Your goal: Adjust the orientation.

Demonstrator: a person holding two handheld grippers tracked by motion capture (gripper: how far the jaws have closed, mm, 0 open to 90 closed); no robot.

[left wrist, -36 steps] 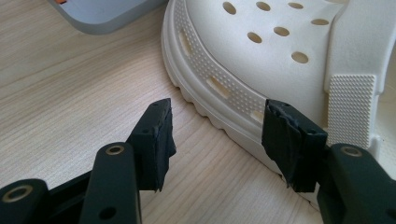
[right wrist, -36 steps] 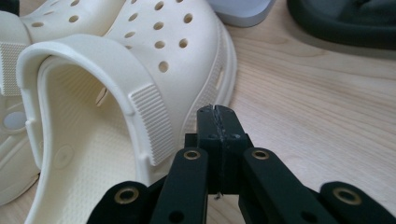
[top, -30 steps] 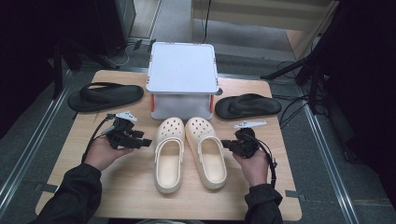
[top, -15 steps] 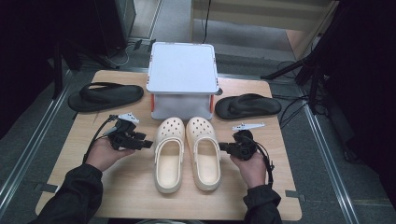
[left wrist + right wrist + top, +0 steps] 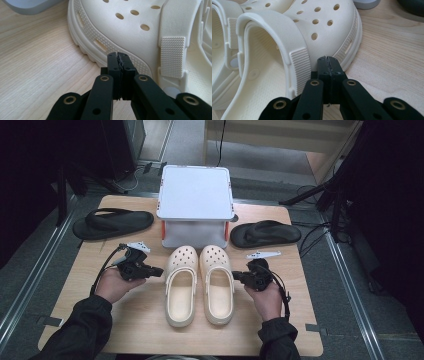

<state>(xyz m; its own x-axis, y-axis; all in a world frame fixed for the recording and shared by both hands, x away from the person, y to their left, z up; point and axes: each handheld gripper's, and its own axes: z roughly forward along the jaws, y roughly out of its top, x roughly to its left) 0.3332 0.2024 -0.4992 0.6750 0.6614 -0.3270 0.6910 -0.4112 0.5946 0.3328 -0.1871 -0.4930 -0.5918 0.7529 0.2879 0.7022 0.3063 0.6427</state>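
Two cream clogs lie side by side in the middle of the wooden table, toes pointing away: the left clog point(image 5: 181, 282) and the right clog point(image 5: 216, 282). My left gripper point(image 5: 159, 271) is shut and empty, its tips right beside the left clog's outer edge point(image 5: 105, 47). My right gripper point(image 5: 236, 276) is shut too, tips close against the right clog's outer side point(image 5: 342, 50) near the strap hinge. In both gripper views the black jaws press together with nothing between them: left gripper point(image 5: 117, 55), right gripper point(image 5: 327, 60).
A white lidded box point(image 5: 196, 202) stands just behind the clogs. A black flip-flop point(image 5: 113, 223) lies at the back left and another point(image 5: 265, 233) at the back right. The table point(image 5: 140, 320) has bare wood near its front edge.
Both hands have crept slightly inward toward the clogs; the right gripper moved a little left and nearer. Both grippers stay shut. The clogs have not moved.
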